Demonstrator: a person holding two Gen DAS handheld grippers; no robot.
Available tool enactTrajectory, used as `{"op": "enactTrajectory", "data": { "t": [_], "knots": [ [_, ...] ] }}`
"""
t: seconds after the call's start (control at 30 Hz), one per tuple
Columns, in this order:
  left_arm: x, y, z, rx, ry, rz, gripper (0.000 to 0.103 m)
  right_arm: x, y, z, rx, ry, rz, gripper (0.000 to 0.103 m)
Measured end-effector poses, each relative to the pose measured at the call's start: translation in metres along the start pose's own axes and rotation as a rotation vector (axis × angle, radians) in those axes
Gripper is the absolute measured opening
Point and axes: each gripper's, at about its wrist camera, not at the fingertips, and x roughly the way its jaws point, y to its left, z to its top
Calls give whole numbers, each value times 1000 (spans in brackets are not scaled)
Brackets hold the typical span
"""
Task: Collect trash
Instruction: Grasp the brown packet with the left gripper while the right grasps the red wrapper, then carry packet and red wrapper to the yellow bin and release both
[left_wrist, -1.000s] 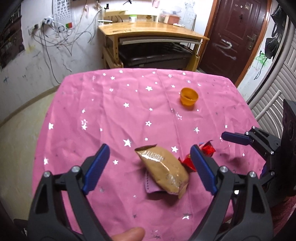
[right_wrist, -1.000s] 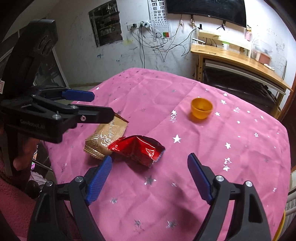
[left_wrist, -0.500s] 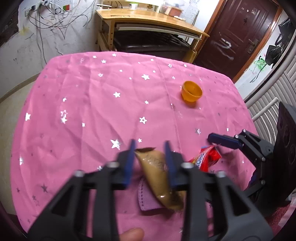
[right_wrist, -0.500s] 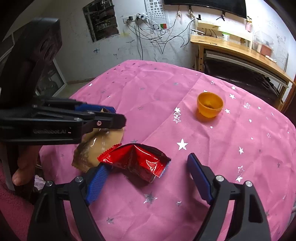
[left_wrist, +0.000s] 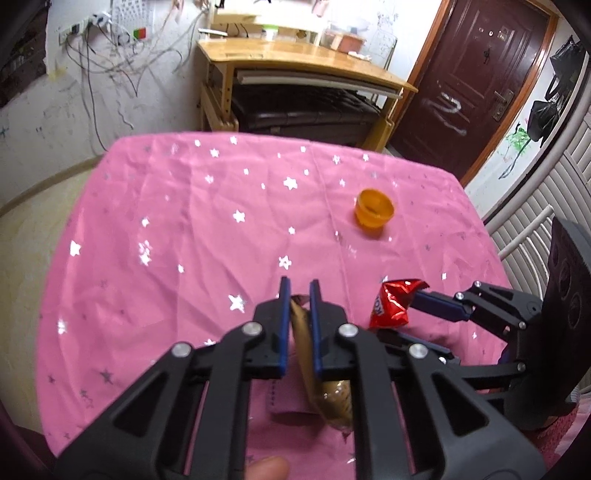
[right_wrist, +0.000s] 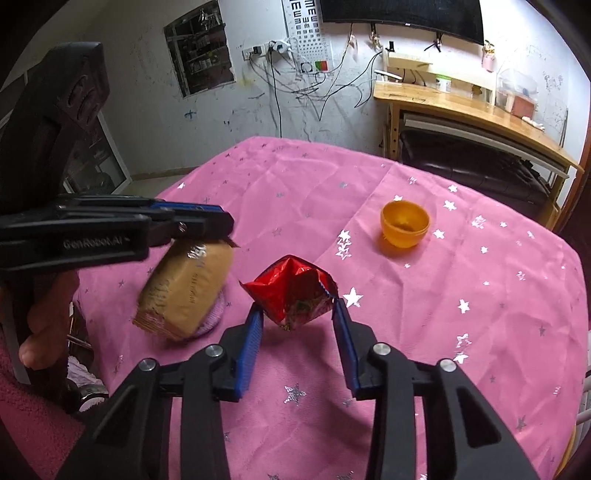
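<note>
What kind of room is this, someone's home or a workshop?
Probably a lived-in room at home, used for recording: a table under a pink starry tablecloth, a wooden desk by a scribbled wall with an eye chart, and a brown entrance door.

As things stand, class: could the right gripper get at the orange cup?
Probably not yet. The right gripper is shut on the red wrapper, so it has no free jaws. The path itself looks free: only bare pink tablecloth lies between it and the orange cup.
</note>
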Motion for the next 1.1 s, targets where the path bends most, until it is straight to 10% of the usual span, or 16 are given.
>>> {"op": "enactTrajectory", "data": {
  "t": [0.57, 1.1],
  "knots": [
    [-26, -62, 15, 121, -63, 36, 8, -86, -42, -19, 83, -152, -73, 32],
    [-16, -198, 31, 336, -73, -63, 8, -178, -164, -109, 322, -218, -288, 32]
  ]
}}
